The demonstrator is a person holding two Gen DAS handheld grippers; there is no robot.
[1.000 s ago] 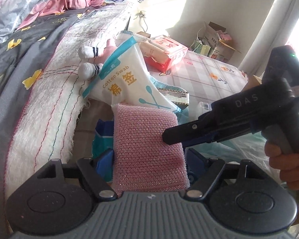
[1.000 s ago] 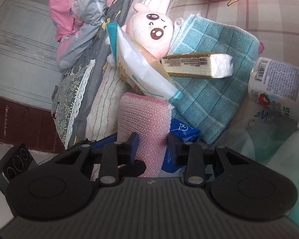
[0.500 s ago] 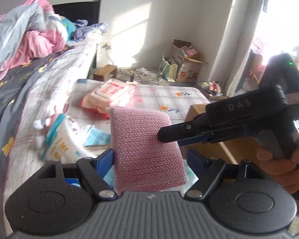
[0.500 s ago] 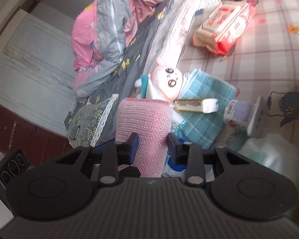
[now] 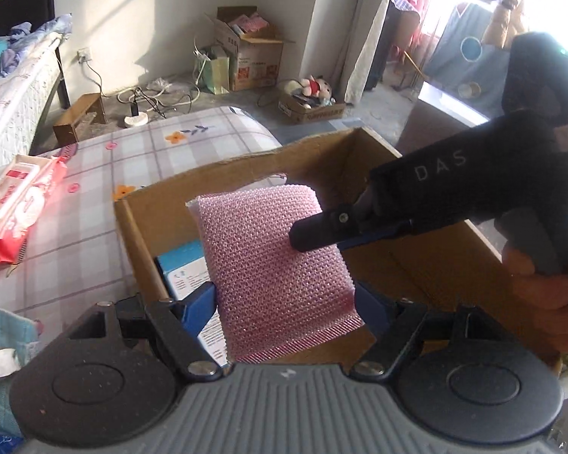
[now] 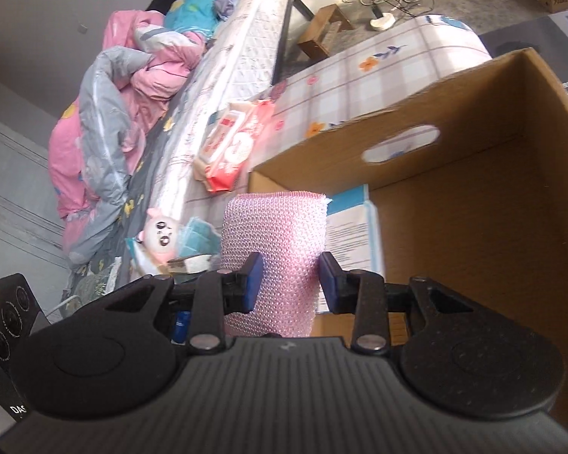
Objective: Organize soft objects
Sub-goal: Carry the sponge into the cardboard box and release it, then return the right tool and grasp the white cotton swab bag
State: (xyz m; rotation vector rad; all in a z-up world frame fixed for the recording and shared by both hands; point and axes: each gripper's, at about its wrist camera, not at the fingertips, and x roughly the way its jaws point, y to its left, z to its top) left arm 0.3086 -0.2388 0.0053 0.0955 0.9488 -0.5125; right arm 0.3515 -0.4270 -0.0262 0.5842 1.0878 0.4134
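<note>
A pink mesh sponge [image 5: 261, 249] hangs over an open cardboard box [image 5: 359, 159], held by both grippers at once. My left gripper [image 5: 286, 302] is shut on its lower end, one blue pad on each narrow edge. From the right, my right gripper [image 5: 305, 232] pinches the sponge's flat faces, with a hand on its handle. In the right wrist view the sponge [image 6: 276, 227] stands upright between the right gripper's [image 6: 291, 276] blue pads, at the near left corner of the box [image 6: 473, 227]. A white and blue packet [image 6: 350, 219] lies inside the box.
A red and white wipes pack [image 6: 231, 143] lies on the checked sheet [image 5: 94, 204] left of the box. Further left are a pink plush toy [image 6: 159, 230], a teal towel [image 6: 197, 234] and rumpled bedding [image 6: 106, 121]. Cartons [image 5: 253, 56] and cables litter the floor beyond.
Both grippers have carried the pink sponge away from the pile with the plush, towel and cotton swab bag, across the bed to above the cardboard box. Their grips have not changed.
</note>
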